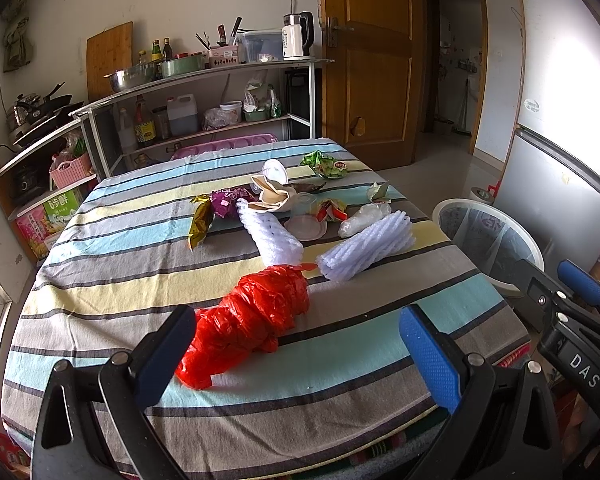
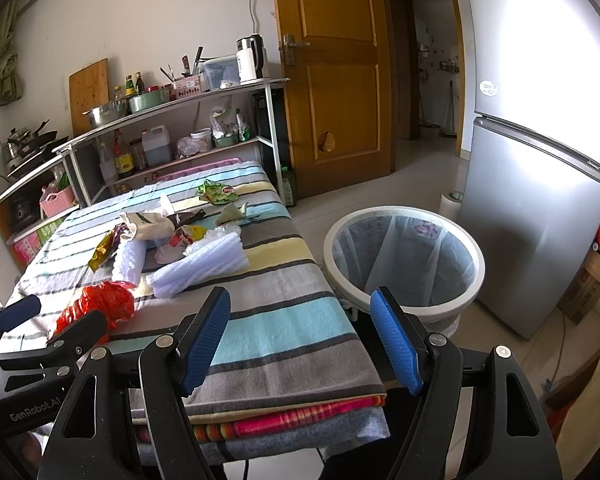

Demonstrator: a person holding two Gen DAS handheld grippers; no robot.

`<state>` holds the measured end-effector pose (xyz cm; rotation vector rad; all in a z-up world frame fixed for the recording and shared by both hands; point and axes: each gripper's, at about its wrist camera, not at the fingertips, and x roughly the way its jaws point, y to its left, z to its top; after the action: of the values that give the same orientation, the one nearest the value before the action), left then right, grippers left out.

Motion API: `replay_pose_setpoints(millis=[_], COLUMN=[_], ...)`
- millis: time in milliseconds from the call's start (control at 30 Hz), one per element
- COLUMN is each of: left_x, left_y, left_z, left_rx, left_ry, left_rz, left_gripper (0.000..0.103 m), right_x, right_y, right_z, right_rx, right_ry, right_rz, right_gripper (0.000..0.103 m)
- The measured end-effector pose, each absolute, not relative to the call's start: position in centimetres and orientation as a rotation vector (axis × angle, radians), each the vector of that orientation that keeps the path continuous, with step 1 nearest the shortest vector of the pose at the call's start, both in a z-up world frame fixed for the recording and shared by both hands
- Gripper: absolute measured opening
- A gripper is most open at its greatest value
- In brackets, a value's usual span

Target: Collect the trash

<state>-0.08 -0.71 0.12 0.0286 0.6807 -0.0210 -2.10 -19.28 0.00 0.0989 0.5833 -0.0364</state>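
Trash lies on a striped tablecloth: a crumpled red plastic bag nearest, two white foam nets, snack wrappers, a clear cup and a green wrapper. My left gripper is open and empty, with the red bag just beyond its left finger. My right gripper is open and empty over the table's near right corner. A white bin with a clear liner stands on the floor right of the table. The red bag also shows in the right wrist view.
Metal shelves with pots, bottles and a kettle stand behind the table. A wooden door is at the back. A grey fridge stands right of the bin. Cardboard boxes sit by the fridge.
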Motion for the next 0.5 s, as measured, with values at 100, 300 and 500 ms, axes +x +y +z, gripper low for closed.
replay_pose_setpoints(millis=[100,300,500], left_x=[-0.06,-0.08,-0.09], left_y=[-0.63,-0.68,-0.62], left_z=[0.14,0.12,0.14], left_rx=[0.028,0.028,0.027], left_ry=[0.681,0.681,0.681], left_rz=[-0.021,-0.022,-0.022], left_gripper=[0.102,0.102,0.102], right_x=[-2.21,-1.97,-1.94], right_y=[-19.24,-19.36,-19.35], right_z=[0.01,0.08,0.1], right_rx=[0.098,0.098,0.098], right_ry=[0.583,0.582,0.582], right_rz=[-0.039,-0.038,-0.039], right_gripper=[0.073,0.073,0.073])
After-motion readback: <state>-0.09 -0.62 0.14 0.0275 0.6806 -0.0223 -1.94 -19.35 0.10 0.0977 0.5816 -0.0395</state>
